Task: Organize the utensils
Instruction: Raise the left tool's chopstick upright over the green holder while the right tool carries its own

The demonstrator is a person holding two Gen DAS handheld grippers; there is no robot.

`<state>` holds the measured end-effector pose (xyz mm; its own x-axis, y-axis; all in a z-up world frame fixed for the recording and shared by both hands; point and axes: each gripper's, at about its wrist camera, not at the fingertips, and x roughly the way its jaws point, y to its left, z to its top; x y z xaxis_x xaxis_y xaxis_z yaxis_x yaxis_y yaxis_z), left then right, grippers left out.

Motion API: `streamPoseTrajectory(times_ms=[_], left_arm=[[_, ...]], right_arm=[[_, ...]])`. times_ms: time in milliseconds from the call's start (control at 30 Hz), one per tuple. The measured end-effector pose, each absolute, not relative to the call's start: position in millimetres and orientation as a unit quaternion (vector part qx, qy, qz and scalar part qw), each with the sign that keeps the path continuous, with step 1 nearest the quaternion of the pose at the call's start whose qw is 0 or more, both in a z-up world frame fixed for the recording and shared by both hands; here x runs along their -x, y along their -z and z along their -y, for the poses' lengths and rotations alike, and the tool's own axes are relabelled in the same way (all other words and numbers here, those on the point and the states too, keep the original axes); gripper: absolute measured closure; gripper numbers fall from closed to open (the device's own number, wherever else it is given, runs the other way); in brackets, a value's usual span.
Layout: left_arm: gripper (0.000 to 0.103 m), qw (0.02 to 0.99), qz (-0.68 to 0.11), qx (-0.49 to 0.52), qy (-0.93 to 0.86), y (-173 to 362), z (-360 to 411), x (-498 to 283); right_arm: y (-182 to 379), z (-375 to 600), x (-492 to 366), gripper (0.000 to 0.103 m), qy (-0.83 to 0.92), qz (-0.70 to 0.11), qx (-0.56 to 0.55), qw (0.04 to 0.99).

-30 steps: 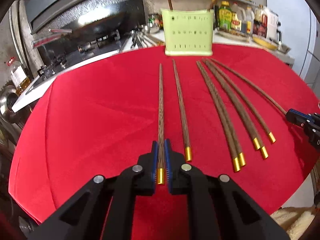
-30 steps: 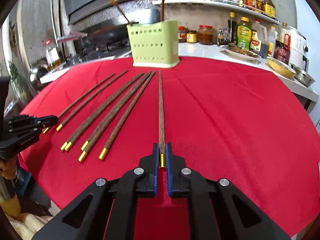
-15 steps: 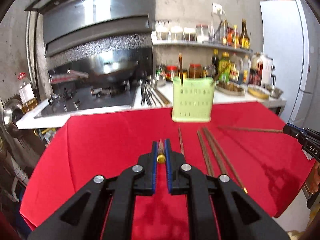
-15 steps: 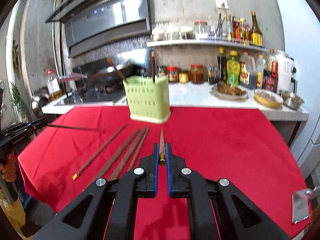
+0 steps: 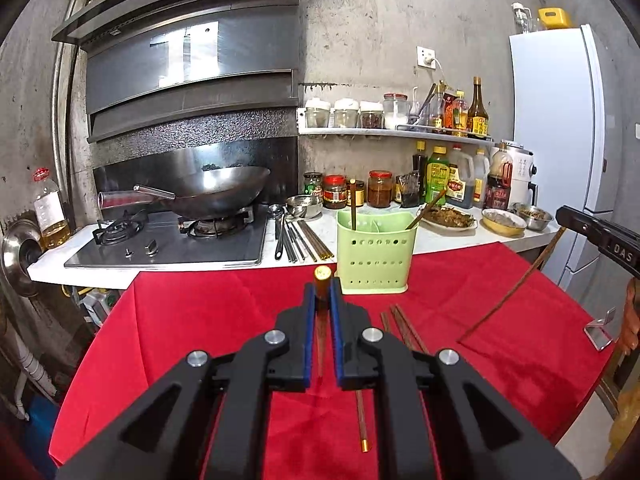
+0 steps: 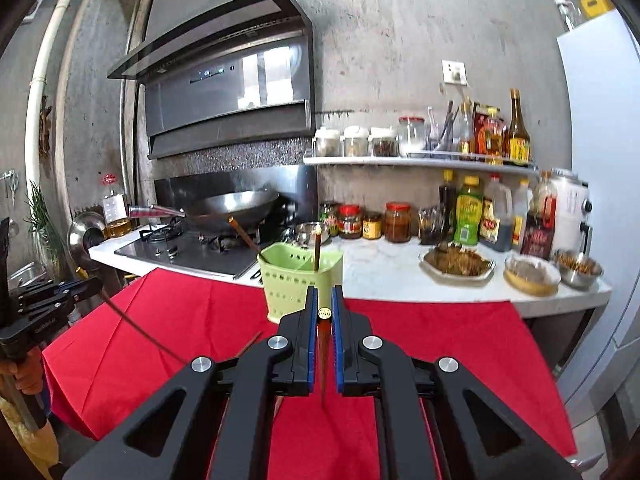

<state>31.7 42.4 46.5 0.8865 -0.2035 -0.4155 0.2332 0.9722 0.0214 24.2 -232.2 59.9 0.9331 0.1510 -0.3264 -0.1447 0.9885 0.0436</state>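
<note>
Each hand holds a claw, and each claw pinches one chopstick. The left gripper (image 5: 322, 304) has its two blue pads pressed onto a brown chopstick (image 5: 322, 276) close to its gold cap, so the gold end pokes up and the thin end hangs down toward the red cloth (image 5: 200, 320). The right gripper (image 6: 323, 312) does the same with its own stick (image 6: 323, 332), gold end up and point down. Both sticks are up in the air, not lying on the cloth. The green holder (image 5: 374, 256) stands at the far edge of the cloth, next to the white counter, and two sticks already stand in it. A few more sticks (image 5: 404, 326) lie on the cloth, near the holder and a bit to the right in the left view. So the step in hand looks like carrying: two sticks are picked up and need to go in the holder. Next, I think each hand must move far, over the holder's open top, keep the point down, and lower it inside before letting go. The two claws should take turns or stay apart so they do not bump.
</note>
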Motion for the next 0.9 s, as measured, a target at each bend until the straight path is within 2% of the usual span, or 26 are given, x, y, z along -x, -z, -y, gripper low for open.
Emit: streamPoseTrajectory(times_ms=[467, 800, 900], left_arm=[[0.096, 0.969, -0.221, -0.030, 0.104, -37.0, -48.2, -55.1], [0.096, 0.946, -0.303, -0.043, 0.104, 21.4, -42.2, -78.1], [0.096, 0.947, -0.303, -0.044, 0.099, 30.8, -43.4, -78.1]], right_arm=[[-56.4, 229.4, -54.6, 0.095, -0.070, -0.172, 0.005, 0.983], [9.2, 220.6, -78.7, 0.096, -0.083, -0.254, 0.003, 0.964], [18.7, 219.2, -78.7, 0.096, -0.078, -0.258, 0.005, 0.963]])
